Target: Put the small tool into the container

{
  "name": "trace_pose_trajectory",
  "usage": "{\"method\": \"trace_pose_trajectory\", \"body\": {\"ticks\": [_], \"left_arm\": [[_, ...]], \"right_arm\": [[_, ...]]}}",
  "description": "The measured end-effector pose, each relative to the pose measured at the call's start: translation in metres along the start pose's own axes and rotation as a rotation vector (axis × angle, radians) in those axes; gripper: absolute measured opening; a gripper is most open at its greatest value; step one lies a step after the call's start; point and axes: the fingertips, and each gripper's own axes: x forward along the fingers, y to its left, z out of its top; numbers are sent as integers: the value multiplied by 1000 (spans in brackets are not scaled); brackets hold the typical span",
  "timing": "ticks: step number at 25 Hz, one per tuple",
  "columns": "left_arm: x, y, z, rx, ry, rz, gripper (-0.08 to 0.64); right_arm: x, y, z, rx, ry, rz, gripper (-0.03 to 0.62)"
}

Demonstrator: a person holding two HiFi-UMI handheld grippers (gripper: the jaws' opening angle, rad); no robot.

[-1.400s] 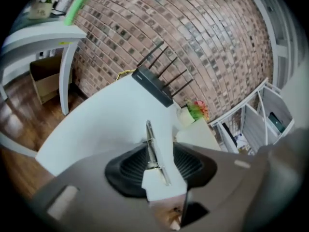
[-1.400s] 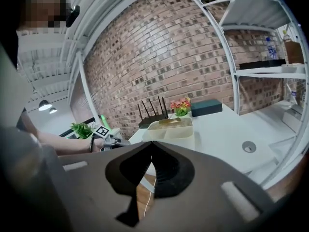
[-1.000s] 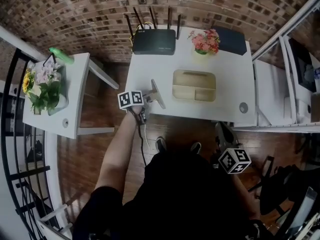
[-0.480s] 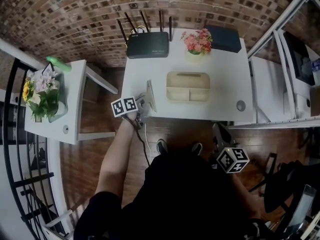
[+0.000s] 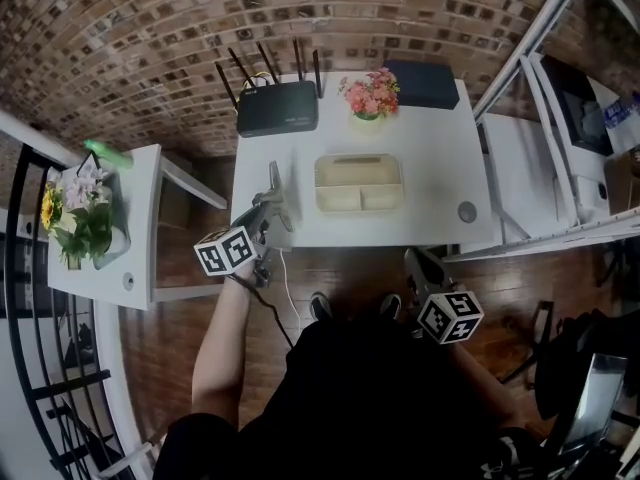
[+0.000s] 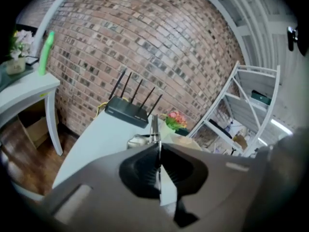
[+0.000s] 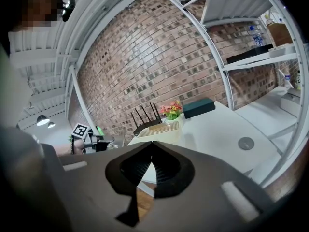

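While I look down in the head view, my left gripper point(image 5: 267, 210) is at the 9 o'clock edge of the white table point(image 5: 440, 158), jaws clamped on the small tool point(image 5: 273, 180). The tool's flat blade sticks out toward 12 o'clock, clear of the tabletop. The beige container point(image 5: 359, 159) is at 3 o'clock from the tool, near but not touching. A router point(image 5: 277, 108) and flowers point(image 5: 368, 93) stand at the table's 12 o'clock side. My right gripper point(image 5: 420, 273) is at 5 o'clock, off the table's near edge.

Left gripper view: the jaws are pinched together on the thin metal blade, which runs from between them up toward 12 o'clock. The router is at 11 o'clock of it and the flowers at 1 o'clock.

Right gripper view: the jaw tips meet with nothing between them. The container is at 12 o'clock just past the tips, on the table. My left gripper is at 9 o'clock.
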Motion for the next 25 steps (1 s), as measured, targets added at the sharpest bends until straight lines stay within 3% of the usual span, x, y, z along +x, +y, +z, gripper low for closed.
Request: {"method": "trace_pose_trajectory", "body": {"ticks": [8,13,25], "left_arm": [[-18,-103,51,211,-130,-147,5],[-4,-146,56,247,-141,-218,5],[54,-206,30,354,-88,-302,5]], "right_arm": [[1,3,-3,12,0,20,11],[-4,-2,-4,25,-12,9,11],[-30,-33,-5,79,-33,-73,11]]}}
